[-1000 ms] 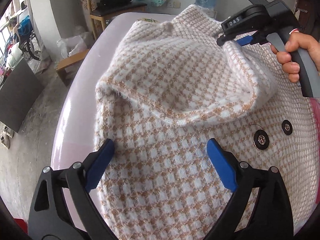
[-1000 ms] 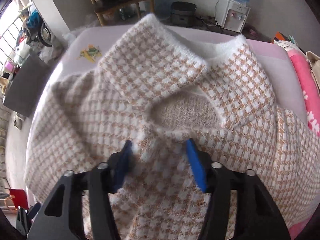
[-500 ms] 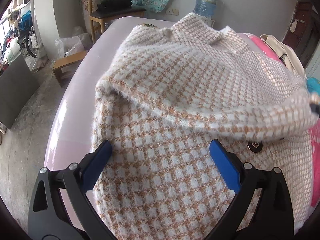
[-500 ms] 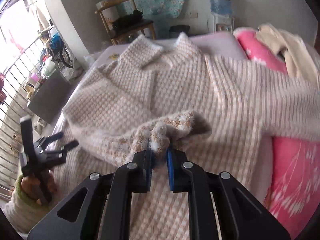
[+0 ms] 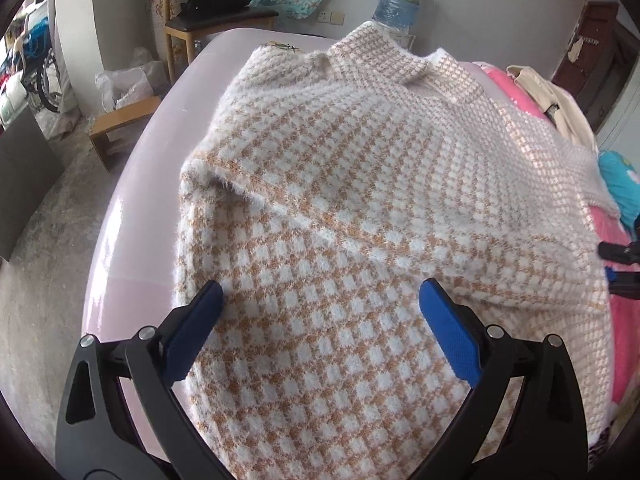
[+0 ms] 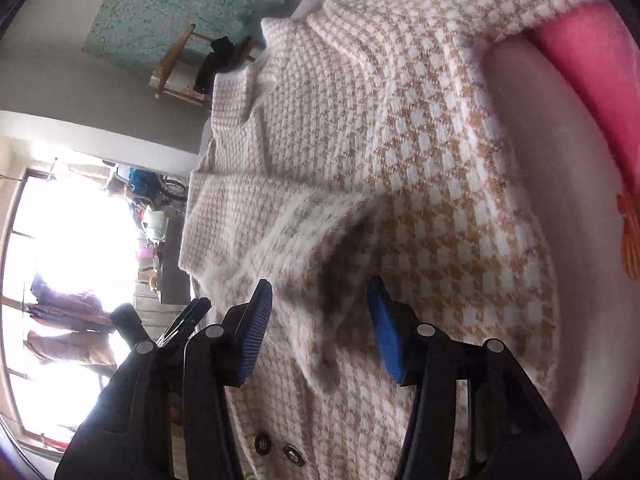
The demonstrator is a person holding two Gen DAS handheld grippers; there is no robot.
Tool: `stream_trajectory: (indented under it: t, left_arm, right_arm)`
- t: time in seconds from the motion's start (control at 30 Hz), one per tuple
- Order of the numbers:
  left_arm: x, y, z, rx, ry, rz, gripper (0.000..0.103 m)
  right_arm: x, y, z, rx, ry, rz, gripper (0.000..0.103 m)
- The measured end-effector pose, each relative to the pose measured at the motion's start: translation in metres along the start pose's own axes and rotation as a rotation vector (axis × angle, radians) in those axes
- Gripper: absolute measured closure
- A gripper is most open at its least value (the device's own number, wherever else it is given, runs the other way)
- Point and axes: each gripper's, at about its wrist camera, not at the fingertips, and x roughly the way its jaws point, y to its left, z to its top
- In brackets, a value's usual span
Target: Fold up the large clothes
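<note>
A fuzzy white-and-tan checked coat (image 5: 360, 184) lies spread on a pale pink table (image 5: 132, 216), with one sleeve folded across its front. My left gripper (image 5: 320, 308) is open just above the coat's lower left part and holds nothing. My right gripper (image 6: 320, 304) is open over the folded sleeve's cuff (image 6: 320, 216), which lies loose on the coat (image 6: 420, 128). Its black tip shows at the right edge of the left wrist view (image 5: 620, 264). Two dark buttons (image 6: 276, 448) show near the coat's front edge.
A pink blanket (image 6: 592, 80) lies beside the coat. A wooden chair (image 5: 216, 20), a water bottle (image 5: 400, 0) and a low wooden stool (image 5: 120, 120) stand past the table's far and left edges. A beige garment (image 5: 552, 96) lies at the far right.
My right gripper carried the sleeve cuff across the coat to the right, then opened and let it go. My left gripper stayed open in place.
</note>
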Motion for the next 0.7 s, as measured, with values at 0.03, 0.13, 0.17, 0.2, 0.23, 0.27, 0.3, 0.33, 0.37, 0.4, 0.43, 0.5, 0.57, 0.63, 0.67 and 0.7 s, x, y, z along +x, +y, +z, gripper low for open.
stream_trajectory:
  t: [0.03,0.13,0.17,0.2,0.23,0.27,0.3,0.33,0.37,0.4,0.43,0.5,0.57,0.63,0.67,0.7]
  left_arm:
    - [-0.003,0.003,0.000,-0.018,-0.011,-0.015,0.008]
    - [-0.014,0.010,-0.004,-0.048,-0.044,-0.013,0.008]
    - [-0.016,0.013,-0.006,-0.058,-0.050,-0.007,0.008]
    - [-0.019,0.016,-0.008,-0.070,-0.056,0.001,0.008]
    - [-0.023,0.020,-0.010,-0.084,-0.066,0.013,0.008]
    - [-0.026,0.024,-0.012,-0.094,-0.077,0.026,0.009]
    - [-0.030,0.028,-0.013,-0.104,-0.088,0.040,0.015]
    - [-0.032,0.032,-0.015,-0.115,-0.097,0.057,0.026]
    - [-0.034,0.035,-0.017,-0.129,-0.100,0.071,0.029]
    - [-0.035,0.039,-0.018,-0.148,-0.101,0.084,0.035]
    - [-0.035,0.042,-0.018,-0.169,-0.100,0.098,0.043]
    - [-0.033,0.049,-0.020,-0.215,-0.091,0.110,0.052]
    - [-0.028,0.055,-0.020,-0.257,-0.072,0.132,0.059]
    - [-0.029,0.057,-0.017,-0.281,-0.076,0.144,0.064]
    - [-0.030,0.059,-0.015,-0.287,-0.078,0.147,0.064]
    - [-0.031,0.059,-0.013,-0.288,-0.084,0.148,0.064]
  right_arm:
    - [0.005,-0.001,0.002,0.001,0.014,-0.001,0.054]
    - [0.015,0.007,0.006,-0.013,0.035,-0.032,0.078]
    - [0.016,0.013,0.008,-0.025,0.037,-0.041,0.091]
    - [0.016,0.022,0.011,-0.049,0.030,-0.054,0.093]
    - [0.014,0.034,0.016,-0.081,0.015,-0.073,0.093]
    - [0.011,0.048,0.023,-0.120,-0.003,-0.085,0.094]
    - [0.009,0.068,0.030,-0.168,-0.020,-0.091,0.094]
    - [0.008,0.088,0.038,-0.216,-0.035,-0.093,0.094]
    - [0.009,0.112,0.047,-0.262,-0.046,-0.090,0.094]
    - [0.014,0.140,0.056,-0.309,-0.048,-0.078,0.094]
    - [0.022,0.169,0.064,-0.356,-0.045,-0.064,0.094]
    - [0.045,0.240,0.074,-0.462,-0.020,-0.029,0.094]
    - [0.062,0.324,0.070,-0.593,0.009,0.054,0.094]
    - [0.053,0.407,0.048,-0.774,-0.011,0.165,0.095]
    - [0.041,0.438,0.039,-0.848,-0.033,0.219,0.095]
    - [0.026,0.460,0.031,-0.909,-0.062,0.265,0.095]
